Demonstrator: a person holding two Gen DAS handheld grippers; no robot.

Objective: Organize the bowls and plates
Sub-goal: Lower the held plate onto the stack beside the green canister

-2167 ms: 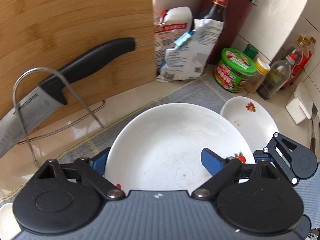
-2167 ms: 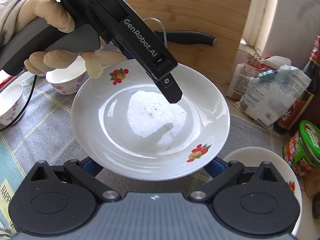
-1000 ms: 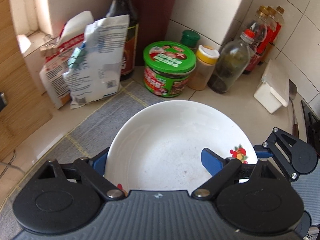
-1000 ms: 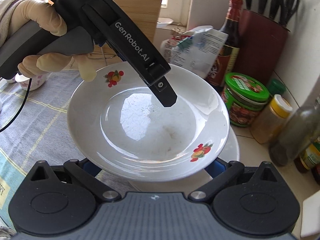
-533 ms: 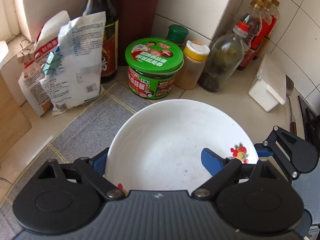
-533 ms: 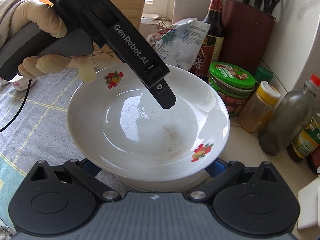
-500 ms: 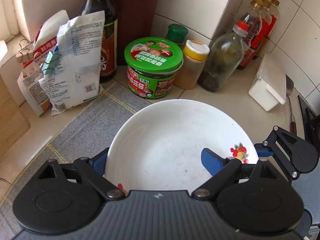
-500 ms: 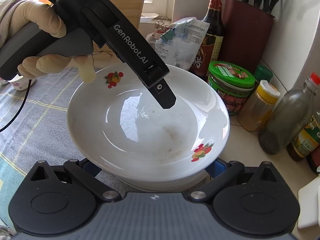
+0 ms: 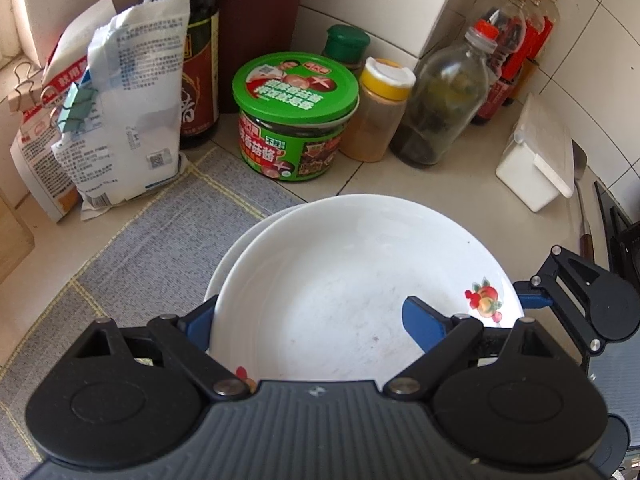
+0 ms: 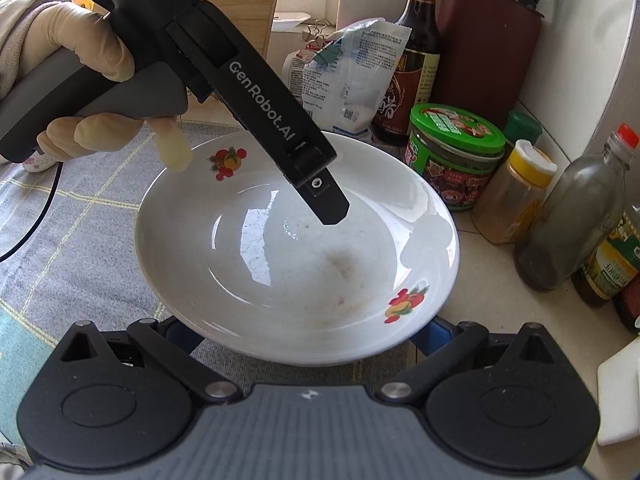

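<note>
Home kitchen: tiled wall [image 9: 592, 40], sauce bottles [image 9: 516, 44], knife block [image 10: 484, 48].

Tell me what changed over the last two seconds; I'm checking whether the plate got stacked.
The fruit-print plate, gripped by the left gripper and right gripper, travelled from near the cutting board and knife toward the green-lidded jar and now sits over the second plate. Both grips unchanged; jars and bags stayed put.

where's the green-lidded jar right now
The green-lidded jar stands at the back of the counter in both views, between the dark sauce bottle and the yellow-capped spice jar.
</note>
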